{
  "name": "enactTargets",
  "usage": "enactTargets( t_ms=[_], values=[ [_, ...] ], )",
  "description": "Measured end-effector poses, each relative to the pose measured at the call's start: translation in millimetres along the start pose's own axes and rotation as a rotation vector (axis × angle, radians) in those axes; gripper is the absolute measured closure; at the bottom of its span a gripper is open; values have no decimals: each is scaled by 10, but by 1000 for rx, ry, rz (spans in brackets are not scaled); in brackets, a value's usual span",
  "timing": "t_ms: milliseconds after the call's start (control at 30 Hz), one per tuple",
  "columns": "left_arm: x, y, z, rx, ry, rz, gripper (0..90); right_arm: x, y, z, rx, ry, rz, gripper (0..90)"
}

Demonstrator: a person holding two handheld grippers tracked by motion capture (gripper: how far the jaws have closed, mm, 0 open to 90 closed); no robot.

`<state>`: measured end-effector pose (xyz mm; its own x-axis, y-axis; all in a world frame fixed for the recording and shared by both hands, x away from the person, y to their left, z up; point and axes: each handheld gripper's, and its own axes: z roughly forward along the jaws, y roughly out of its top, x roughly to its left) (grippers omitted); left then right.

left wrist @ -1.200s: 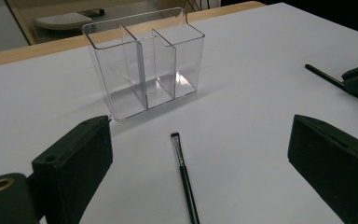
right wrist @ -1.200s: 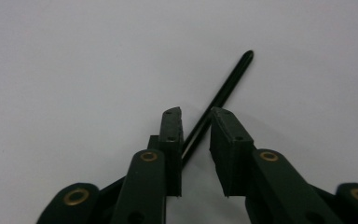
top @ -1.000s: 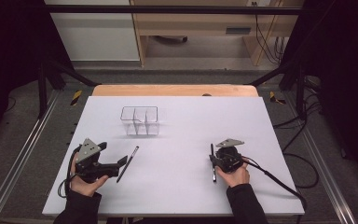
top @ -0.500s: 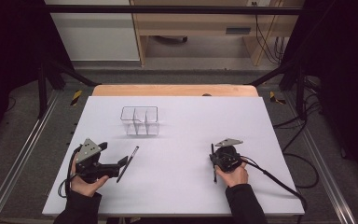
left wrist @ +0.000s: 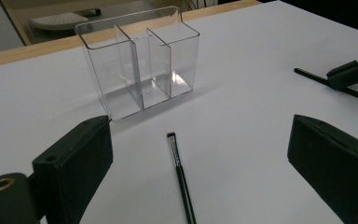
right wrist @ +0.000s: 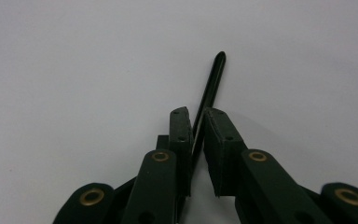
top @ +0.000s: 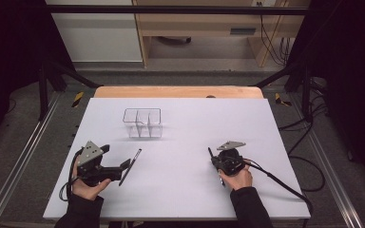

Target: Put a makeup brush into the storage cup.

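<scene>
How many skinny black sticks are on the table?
2. One brush lies loose on the table in front of the open left hand-held gripper. The other stick is clamped in the right hand-held gripper.

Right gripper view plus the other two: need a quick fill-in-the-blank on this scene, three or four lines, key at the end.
1. The right gripper has its fingers shut on a thin black ____.
2. The clear organizer has nothing inside; it stands ____.
3. The left gripper has its fingers ____, with the brush lying on the table between them.
4. The brush's bristle tip points toward the ____.

Missing words: pencil; empty; open; organizer
</scene>
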<state>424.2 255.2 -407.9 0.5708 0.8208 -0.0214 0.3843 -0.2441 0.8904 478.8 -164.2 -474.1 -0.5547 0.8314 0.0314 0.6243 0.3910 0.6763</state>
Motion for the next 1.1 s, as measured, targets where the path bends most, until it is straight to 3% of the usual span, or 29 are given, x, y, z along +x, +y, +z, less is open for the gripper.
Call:
enactTargets(
  t_ms=[167,300,400,600,700,1100],
  values=[
    [-6,1,2,1,-1,3,58,16,-3,-4,-3,6,-11,812],
    [-6,2,-2,0,-1,2,59,30,-20,-76,-12,-23,-34,708],
    [-7,6,-10,-3,0,1,59,70,-66,-124,7,-26,-41,699],
    [-5,7,-16,-4,2,0,59,109,-99,-111,33,-17,-18,763],
    [-6,4,-10,0,1,2,59,107,-99,-114,36,-11,-25,808],
    [-15,1,3,4,-1,5,60,32,-71,-120,59,1,-60,834]
  ],
)
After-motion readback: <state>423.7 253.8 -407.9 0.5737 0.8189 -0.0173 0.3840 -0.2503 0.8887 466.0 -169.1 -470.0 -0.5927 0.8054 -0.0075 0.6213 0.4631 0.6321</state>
